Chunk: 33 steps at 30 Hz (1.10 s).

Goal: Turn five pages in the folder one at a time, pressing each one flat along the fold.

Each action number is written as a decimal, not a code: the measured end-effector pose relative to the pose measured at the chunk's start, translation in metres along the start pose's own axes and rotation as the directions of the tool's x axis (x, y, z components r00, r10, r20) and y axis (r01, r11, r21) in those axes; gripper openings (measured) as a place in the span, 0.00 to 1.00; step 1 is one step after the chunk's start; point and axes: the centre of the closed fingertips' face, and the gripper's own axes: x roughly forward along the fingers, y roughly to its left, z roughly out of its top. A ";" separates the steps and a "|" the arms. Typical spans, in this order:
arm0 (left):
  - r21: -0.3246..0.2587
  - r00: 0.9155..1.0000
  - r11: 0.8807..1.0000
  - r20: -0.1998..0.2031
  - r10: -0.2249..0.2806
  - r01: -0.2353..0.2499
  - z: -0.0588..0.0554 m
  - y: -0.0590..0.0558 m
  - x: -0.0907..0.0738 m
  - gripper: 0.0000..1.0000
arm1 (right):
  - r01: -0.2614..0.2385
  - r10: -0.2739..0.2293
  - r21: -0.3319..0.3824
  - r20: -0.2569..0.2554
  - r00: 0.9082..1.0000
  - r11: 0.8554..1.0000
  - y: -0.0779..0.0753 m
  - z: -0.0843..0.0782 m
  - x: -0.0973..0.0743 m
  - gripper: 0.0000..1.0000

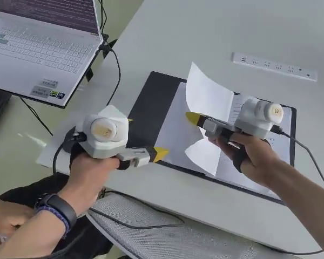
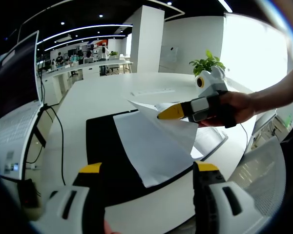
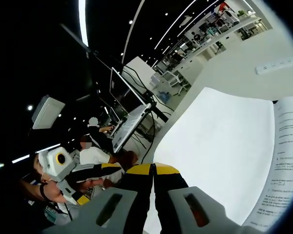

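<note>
Head view: high above the near edge of the desk [image 1: 205,32], tilted down on the left gripper [image 1: 160,154] and right gripper [image 1: 193,117], both close below. Left gripper view: low, facing ahead of its jaws across the folder [image 2: 100,141] to the right gripper [image 2: 167,113], entering from the right. Right gripper view: rolled, very near the page [image 3: 219,136] ahead of its jaws, left gripper [image 3: 96,184] to its left. All three views share page and folder.

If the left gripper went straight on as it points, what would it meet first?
Probably the flat white page in the folder, below the lifted page the right gripper holds; depth unclear.
</note>
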 end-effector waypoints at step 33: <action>-0.065 1.000 0.998 0.014 0.025 -0.024 -0.004 0.020 0.002 0.73 | 0.108 -0.096 0.057 -0.192 0.977 0.992 -0.028 -0.063 0.050 0.00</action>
